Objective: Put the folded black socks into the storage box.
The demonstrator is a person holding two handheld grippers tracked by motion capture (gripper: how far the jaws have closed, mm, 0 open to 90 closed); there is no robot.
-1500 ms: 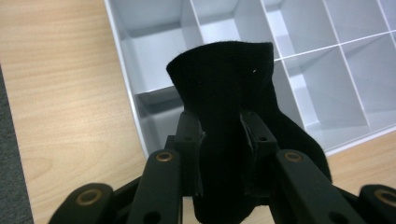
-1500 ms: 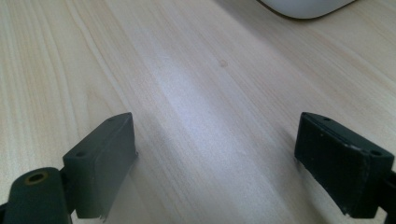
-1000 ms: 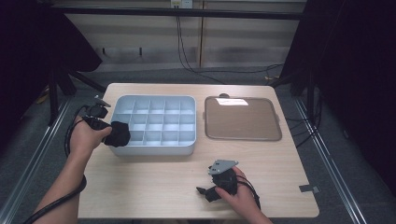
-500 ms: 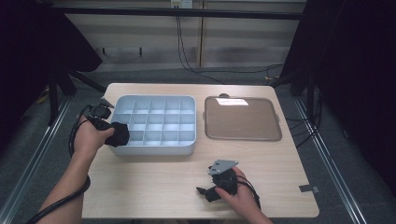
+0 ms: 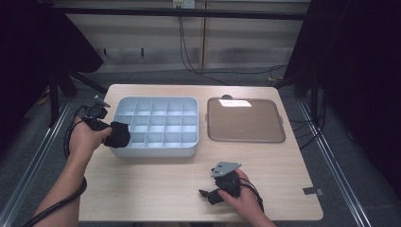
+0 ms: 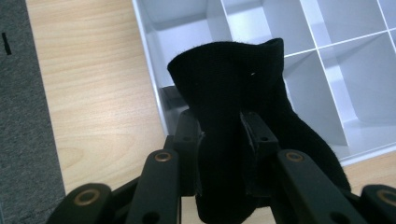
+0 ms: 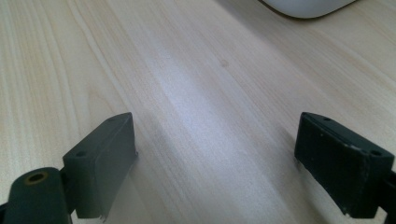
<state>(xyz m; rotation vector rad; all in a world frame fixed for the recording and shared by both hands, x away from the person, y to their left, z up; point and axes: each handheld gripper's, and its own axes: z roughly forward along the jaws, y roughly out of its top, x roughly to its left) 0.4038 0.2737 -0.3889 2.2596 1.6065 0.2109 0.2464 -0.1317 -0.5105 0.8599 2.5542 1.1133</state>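
Black sock (image 6: 233, 121) clamped in left hand-held gripper (image 6: 220, 135), over tray (image 5: 156, 125) corner

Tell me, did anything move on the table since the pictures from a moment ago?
Nothing visibly changed. The left tool still pinches the black cloth bundle at the near left corner of the pale blue plastic divider tray. The right tool still rests open and empty on the light wooden table. The brown flat tray stays beside the divider tray.

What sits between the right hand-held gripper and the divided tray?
Nothing: in the high view, bare tabletop separates the right hand-held gripper from the tray.
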